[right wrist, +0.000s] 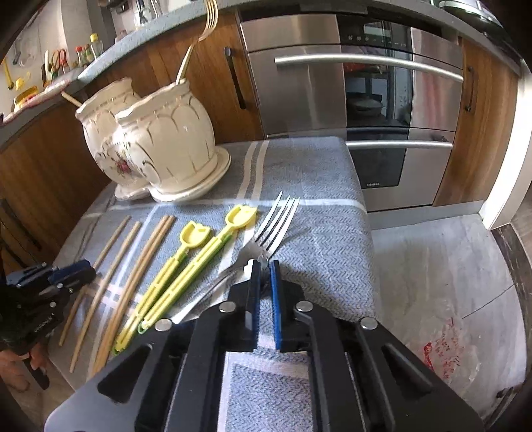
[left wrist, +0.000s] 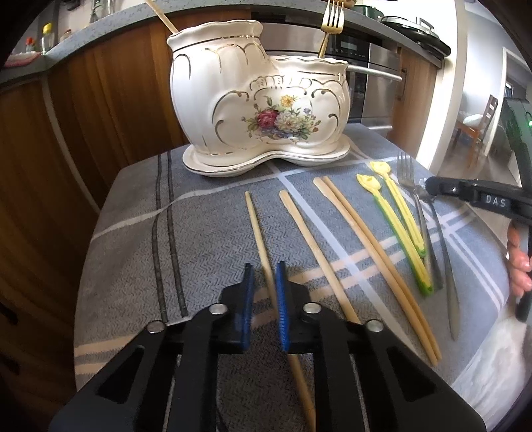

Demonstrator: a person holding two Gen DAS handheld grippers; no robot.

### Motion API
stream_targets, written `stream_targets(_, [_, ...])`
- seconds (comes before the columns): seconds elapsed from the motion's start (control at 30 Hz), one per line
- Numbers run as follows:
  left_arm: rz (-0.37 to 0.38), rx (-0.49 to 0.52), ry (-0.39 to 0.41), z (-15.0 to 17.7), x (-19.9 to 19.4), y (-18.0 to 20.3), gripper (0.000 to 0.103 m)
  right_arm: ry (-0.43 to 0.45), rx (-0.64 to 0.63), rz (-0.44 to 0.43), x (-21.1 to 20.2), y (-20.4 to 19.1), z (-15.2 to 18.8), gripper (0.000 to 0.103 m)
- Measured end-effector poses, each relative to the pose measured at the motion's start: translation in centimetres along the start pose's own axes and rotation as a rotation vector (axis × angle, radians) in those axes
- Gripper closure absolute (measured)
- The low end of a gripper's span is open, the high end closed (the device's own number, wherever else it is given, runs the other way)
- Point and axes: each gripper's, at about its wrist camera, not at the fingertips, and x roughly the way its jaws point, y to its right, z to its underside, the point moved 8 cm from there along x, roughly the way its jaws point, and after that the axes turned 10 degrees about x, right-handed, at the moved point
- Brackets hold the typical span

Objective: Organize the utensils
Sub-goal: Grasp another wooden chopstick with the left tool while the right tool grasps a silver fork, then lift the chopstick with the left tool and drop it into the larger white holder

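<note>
Here, your left gripper (left wrist: 265, 270) sits low over the tabletop's grey checked cloth (left wrist: 206, 239), jaws parted a little and straddling the leftmost bamboo chopstick (left wrist: 257, 229); the stick runs through the gap close against the right pad, and contact cannot be confirmed, so it reads as not yet clamped. Your right gripper (right wrist: 265, 266) is down at the neck of the steel fork (right wrist: 276, 219), jaws drawn narrow on either side of it; whether the pads actually pinch the metal cannot be told from the right wrist view. The fork's tines point away toward the oven (right wrist: 369, 109). Laid in a row on the cloth, left to right: the straddled chopstick, a second single chopstick (left wrist: 312, 252), a touching pair of chopsticks (left wrist: 372, 252), two yellow-green training chopsticks (left wrist: 399, 226) side by side, then the fork and a knife (left wrist: 447, 266) just beside it. The cream ceramic holder (left wrist: 252, 96), floral and gilt, stands upright on its matching saucer (left wrist: 266, 159) at the far edge of the cloth. A gold fork (left wrist: 331, 26) stands in its lower right compartment; a wooden stick (left wrist: 163, 16) leans out of the taller left one.
</note>
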Motion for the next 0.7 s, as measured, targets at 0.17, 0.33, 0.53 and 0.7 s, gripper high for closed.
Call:
stream_targets(0.17, [0.005,0.008,0.008,0.1,-0.2,-0.1,0.097,0.071,0.012,-0.048,-1.8,-0.5,-0.8,0.100])
stream_targets(0.33, [0.011,0.007,0.033,-0.1,-0.8,-0.2,0.098,0.148,0.000,-0.072,-3.8,-1.4,-1.7,0.101])
stream_targets(0.53, [0.018,-0.014,0.149,-1.4,-3.2,-0.9,0.098,0.268,-0.031,-0.075,-6.7,-2.7,-2.9,0.101])
stream_targets(0.7, [0.009,-0.019,0.271,-2.9,-5.8,-1.3,0.098,0.360,-0.067,-0.093,-9.0,-4.4,-4.2,0.101])
